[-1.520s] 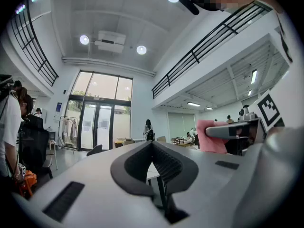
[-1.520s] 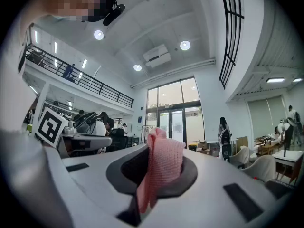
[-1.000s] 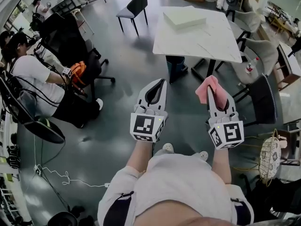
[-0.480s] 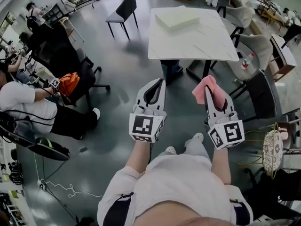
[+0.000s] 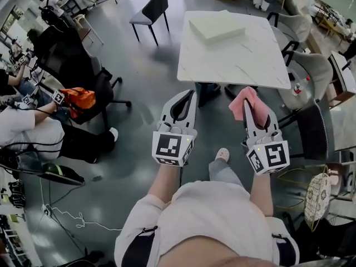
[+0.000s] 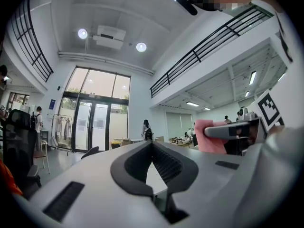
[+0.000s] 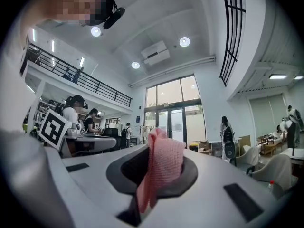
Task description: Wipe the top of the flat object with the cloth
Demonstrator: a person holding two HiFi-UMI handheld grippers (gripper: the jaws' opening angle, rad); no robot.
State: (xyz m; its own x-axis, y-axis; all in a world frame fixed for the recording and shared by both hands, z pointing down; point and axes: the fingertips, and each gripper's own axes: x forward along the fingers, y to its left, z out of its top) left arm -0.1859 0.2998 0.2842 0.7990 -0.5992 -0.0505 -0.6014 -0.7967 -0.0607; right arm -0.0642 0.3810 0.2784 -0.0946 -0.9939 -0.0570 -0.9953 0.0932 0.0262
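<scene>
The flat object is a pale slab [image 5: 217, 25] lying on the far part of a white marble table [image 5: 233, 60], ahead of both grippers. My right gripper [image 5: 251, 103] is shut on a pink cloth [image 5: 243, 102], which sticks up from its tips; in the right gripper view the pink cloth [image 7: 161, 165] is pinched between the jaws of that gripper [image 7: 153, 151]. My left gripper [image 5: 185, 98] is shut with nothing in it, and in its own view the left gripper [image 6: 152, 145] has its tips meeting. Both are held in the air short of the table's near edge.
Seated people and black office chairs [image 5: 83, 77] fill the left side, with an orange object [image 5: 75, 99] among them. A black chair [image 5: 153, 10] stands left of the table, grey chairs [image 5: 308, 71] to its right. A wire basket [image 5: 318, 196] stands at the lower right.
The table sits a little lower and nearer in the head view, and the person's foot has stepped forward. Both grippers keep the same pose and the cloth stays held.
</scene>
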